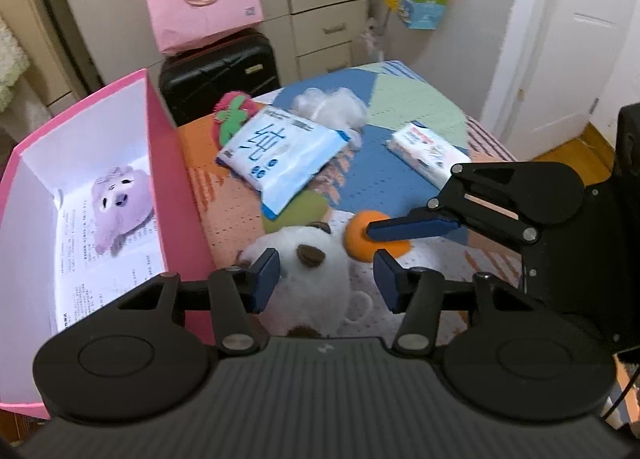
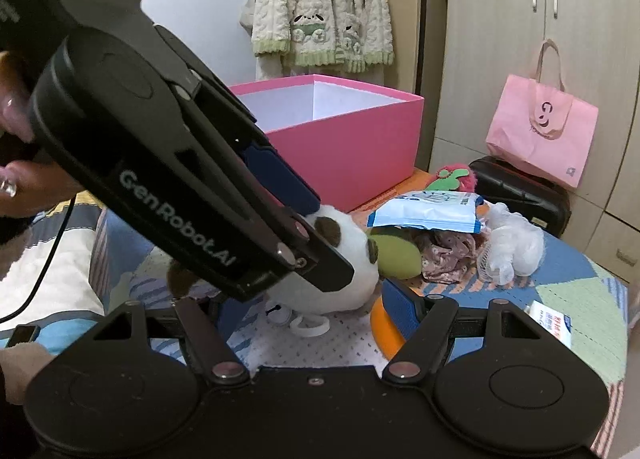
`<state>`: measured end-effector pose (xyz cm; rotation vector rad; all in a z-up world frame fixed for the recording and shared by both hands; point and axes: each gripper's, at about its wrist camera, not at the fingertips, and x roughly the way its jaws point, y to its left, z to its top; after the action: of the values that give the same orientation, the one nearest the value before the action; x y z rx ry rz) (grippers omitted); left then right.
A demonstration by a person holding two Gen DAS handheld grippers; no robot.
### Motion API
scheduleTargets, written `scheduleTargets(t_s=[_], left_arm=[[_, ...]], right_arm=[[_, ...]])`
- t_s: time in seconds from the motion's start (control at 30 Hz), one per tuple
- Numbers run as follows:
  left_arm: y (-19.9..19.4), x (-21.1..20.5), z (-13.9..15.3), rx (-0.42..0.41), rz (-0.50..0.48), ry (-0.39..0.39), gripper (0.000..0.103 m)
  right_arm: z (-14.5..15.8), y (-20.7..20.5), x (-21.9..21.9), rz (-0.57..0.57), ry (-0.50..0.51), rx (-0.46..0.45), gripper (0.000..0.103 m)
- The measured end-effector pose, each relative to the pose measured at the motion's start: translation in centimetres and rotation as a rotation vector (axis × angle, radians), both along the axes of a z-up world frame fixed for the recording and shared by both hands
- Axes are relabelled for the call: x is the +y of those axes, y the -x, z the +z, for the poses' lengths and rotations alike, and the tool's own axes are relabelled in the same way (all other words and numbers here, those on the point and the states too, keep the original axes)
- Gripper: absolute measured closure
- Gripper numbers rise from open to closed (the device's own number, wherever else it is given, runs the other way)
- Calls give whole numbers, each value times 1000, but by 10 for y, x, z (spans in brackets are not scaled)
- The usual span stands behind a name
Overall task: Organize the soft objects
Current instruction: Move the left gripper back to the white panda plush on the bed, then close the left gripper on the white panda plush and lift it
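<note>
My left gripper (image 1: pixel 326 279) stands open, its blue pads on either side of the white plush toy (image 1: pixel 316 275) with brown spots; whether the pads touch the fur I cannot tell. The toy lies near me on the patchwork bedspread (image 1: pixel 416 107).

My right gripper (image 1: pixel 370 237) reaches in from the right. One blue finger (image 1: pixel 412 227) lies across the orange soft object (image 1: pixel 360 231), just right of the plush toy. From the right wrist view the second finger is hidden behind my left gripper, so its opening cannot be judged.

Left of the toy stands the pink box (image 1: pixel 176 187), open-topped, holding a purple plush (image 1: pixel 120 207) on printed paper.

Farther on the bedspread:
- a blue-and-white wipes pack (image 1: pixel 280 155), centre;
- a green-and-pink plush (image 1: pixel 234 115), beyond the pack's left end;
- a white mesh puff (image 1: pixel 332 107), beyond its right end;
- a smaller wipes pack (image 1: pixel 428 153), far right;
- a green cushion (image 2: pixel 398 255), touching the toy's far side.

Beyond the bed, a pink tote bag (image 1: pixel 202 7) rests on a black suitcase (image 1: pixel 220 71).
</note>
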<state>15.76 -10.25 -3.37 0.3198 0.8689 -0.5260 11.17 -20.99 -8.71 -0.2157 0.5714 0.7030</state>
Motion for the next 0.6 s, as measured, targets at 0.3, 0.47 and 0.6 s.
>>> scheduleTargets(t_s=[0.3, 0.47, 0.6], left_arm=[[-3, 4, 1, 18, 13, 46, 52], [-2, 4, 1, 20, 13, 57, 52], [1, 3, 0, 15, 16, 75, 52]], right_arm=[[-9, -19, 11, 79, 17, 3, 23], [-14, -22, 21, 93, 63, -29, 18], [-14, -15, 20, 90, 80, -46, 27]])
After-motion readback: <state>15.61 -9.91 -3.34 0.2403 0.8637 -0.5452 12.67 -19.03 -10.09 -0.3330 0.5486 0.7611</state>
